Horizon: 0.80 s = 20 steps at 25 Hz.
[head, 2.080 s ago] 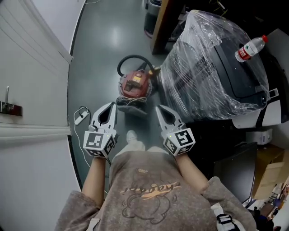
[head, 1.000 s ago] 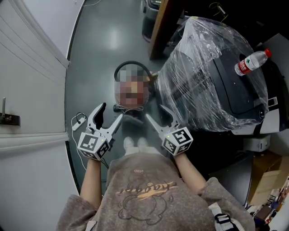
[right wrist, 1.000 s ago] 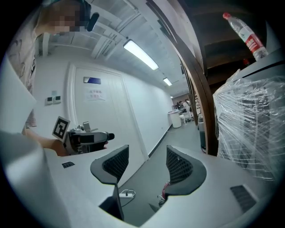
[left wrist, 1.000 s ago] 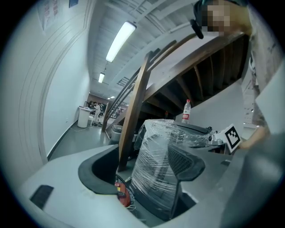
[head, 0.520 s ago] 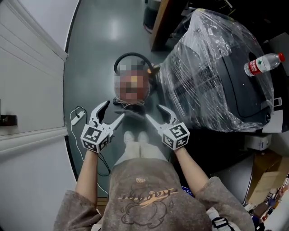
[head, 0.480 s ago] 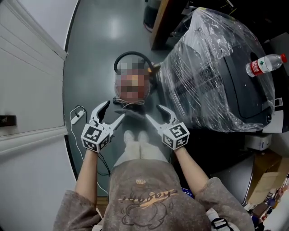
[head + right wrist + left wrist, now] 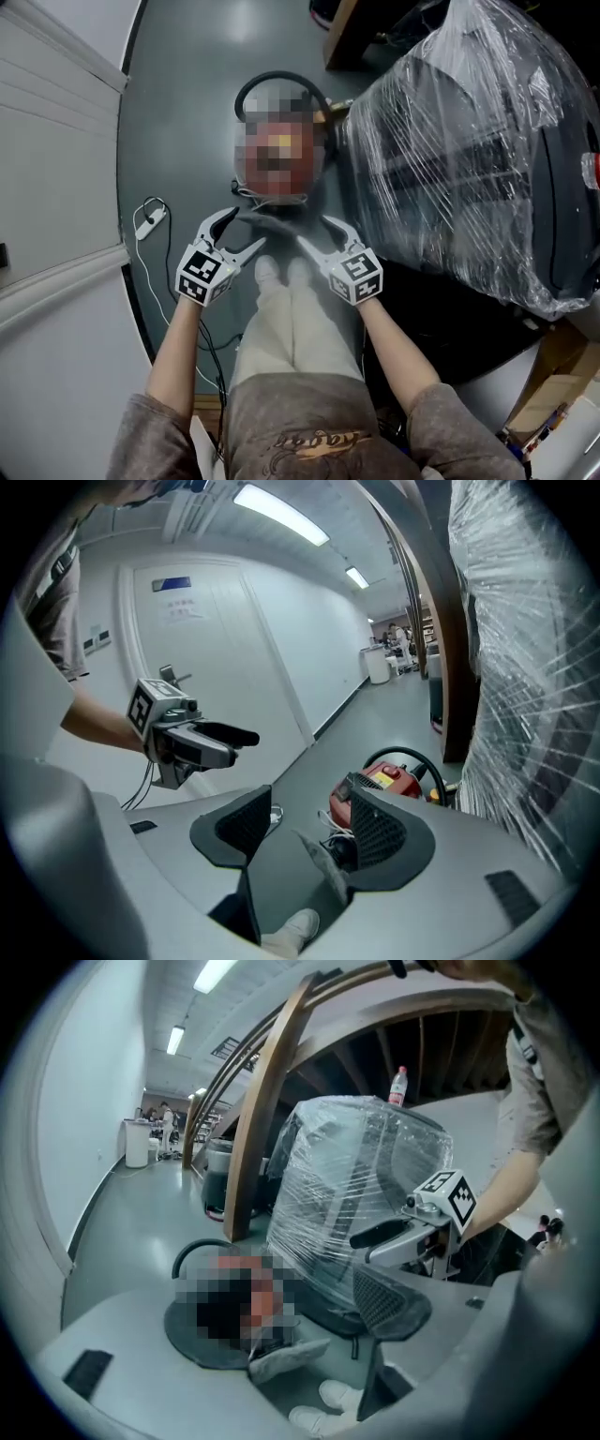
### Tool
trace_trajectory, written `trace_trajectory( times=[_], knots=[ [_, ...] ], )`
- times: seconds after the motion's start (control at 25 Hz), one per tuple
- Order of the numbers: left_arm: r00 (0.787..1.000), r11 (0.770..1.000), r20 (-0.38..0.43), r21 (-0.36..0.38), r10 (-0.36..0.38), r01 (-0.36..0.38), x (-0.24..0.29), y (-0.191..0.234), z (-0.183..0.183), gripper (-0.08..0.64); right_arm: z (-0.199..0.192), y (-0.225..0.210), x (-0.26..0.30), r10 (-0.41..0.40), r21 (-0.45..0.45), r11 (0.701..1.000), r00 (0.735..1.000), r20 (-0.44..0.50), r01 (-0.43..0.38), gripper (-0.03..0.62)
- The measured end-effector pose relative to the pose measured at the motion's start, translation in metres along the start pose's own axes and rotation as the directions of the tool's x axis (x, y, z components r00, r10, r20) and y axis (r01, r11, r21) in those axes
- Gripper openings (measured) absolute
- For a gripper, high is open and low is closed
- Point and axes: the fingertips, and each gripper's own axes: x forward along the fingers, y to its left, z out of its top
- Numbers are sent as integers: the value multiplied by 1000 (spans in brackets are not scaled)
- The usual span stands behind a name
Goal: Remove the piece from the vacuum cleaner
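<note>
Nearing: left hand-held gripper (image 7: 242,230), right hand-held gripper (image 7: 314,232), both agape, empty.
Meaning: I judge the grey floppy piece (image 7: 323,860) on the red canister vacuum cleaner (image 7: 398,780) now reachable.

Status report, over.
Left gripper open, right gripper open, both empty, flanking the grey piece. Vacuum cleaner on floor, piece not yet gripped. Film-wrapped bulk close alongside, not blocking.

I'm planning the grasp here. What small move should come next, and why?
Probably ease the right gripper forward and shut it on the grey piece at the near end of the vacuum cleaner. Its jaws stand apart with that piece lined up between them, ungripped; the left gripper is open and empty too.
</note>
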Motion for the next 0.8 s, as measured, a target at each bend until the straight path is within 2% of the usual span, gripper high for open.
trace_trajectory(
  times=[0.24, 0.44, 0.64, 0.8],
  knots=[
    [993, 998, -110, 39, -45, 50, 56, 28, -79, 316, -71, -22, 62, 25, -31, 999, 995, -100, -28, 235],
    [975, 992, -214, 87, -65, 86, 105, 52, -146, 316, -127, -41, 110, 51, -61, 996, 985, -165, -62, 235],
    [948, 977, -300, 149, -104, 155, 142, 61, -195, 316, -181, -50, 152, 86, -133, 983, 954, -288, -129, 235],
    [929, 969, -348, 156, -126, 190, 160, 65, -222, 316, -216, -52, 169, 99, -161, 973, 925, -367, -168, 235]
  ],
)
